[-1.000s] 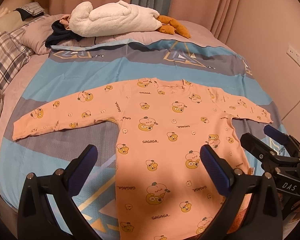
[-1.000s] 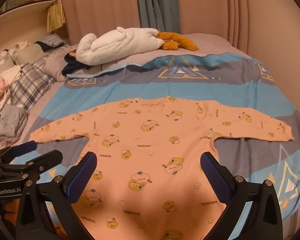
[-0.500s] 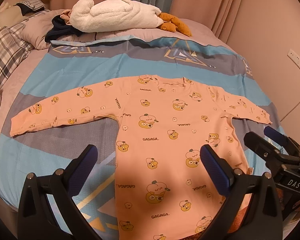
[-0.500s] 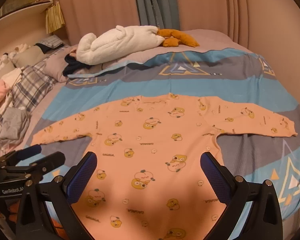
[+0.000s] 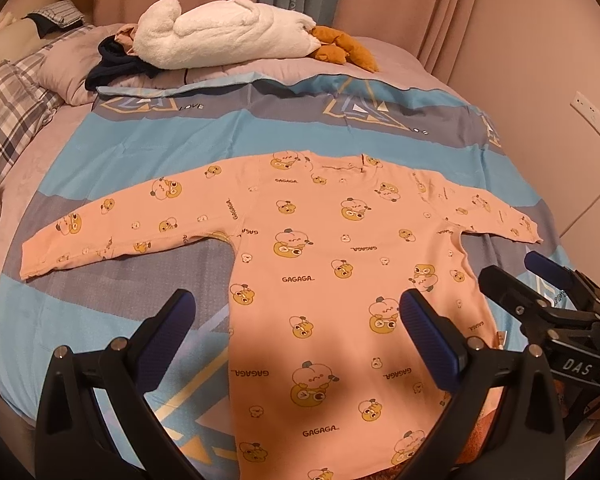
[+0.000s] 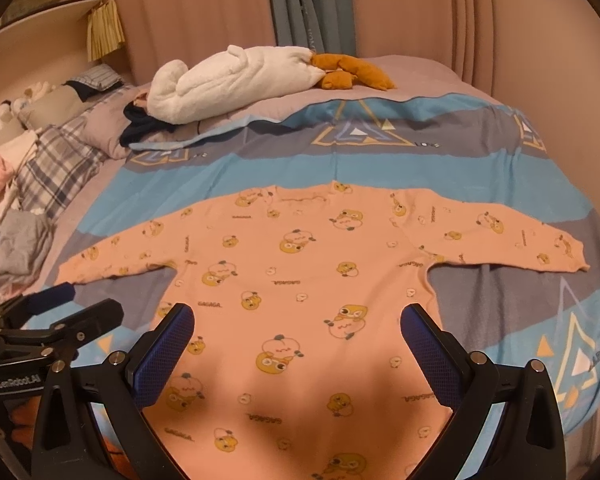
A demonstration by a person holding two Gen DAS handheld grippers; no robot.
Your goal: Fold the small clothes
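We find the pink shirt [image 5: 340, 264] lying flat, sleeves outstretched, on the striped bedspread [image 5: 148, 148], with left gripper [image 5: 296, 328] and right gripper [image 6: 296, 332] both spread wide above it, gripping nothing.

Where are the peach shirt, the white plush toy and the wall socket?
peach shirt [image 5: 320, 264]: left wrist view, chest.
white plush toy [image 6: 236, 76]: right wrist view, body.
wall socket [image 5: 594, 117]: left wrist view, faceplate.

A home bedroom: a bed [image 5: 400, 60] with a blue-and-grey duvet cover [image 5: 260, 136], plaid pillows [image 6: 56, 160], plush toy [image 6: 236, 76], pink curtains [image 6: 204, 12].
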